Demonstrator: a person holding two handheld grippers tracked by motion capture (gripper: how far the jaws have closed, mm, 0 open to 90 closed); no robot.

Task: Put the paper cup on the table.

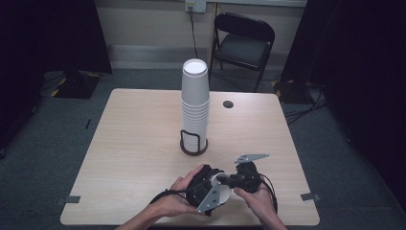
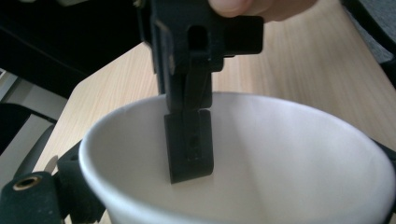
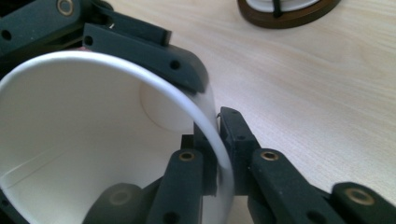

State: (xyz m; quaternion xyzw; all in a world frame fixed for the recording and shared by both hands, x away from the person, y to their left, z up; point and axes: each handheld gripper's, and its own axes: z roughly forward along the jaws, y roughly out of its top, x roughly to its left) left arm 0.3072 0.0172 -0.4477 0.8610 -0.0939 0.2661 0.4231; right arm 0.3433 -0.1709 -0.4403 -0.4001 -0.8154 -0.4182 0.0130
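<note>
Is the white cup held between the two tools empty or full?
Empty: the cup shows a bare white inside and bottom, with the right tool clamped on its rim.

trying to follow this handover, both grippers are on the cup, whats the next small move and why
Probably the left gripper should ease open and let go. The right gripper already pinches the cup rim, one jaw inside and one outside, so the cup looks secured and could then go toward the stack.

Cup stack (image 1: pixel 195 103) in holder (image 1: pixel 194 143) at table (image 1: pixel 129 143) centre; paper cup (image 1: pixel 221 194) at near edge between left gripper (image 1: pixel 207 188) and right gripper (image 1: pixel 233 181); chair (image 1: pixel 243 43) behind table; cable hole (image 1: pixel 228 104) right of stack.
</note>
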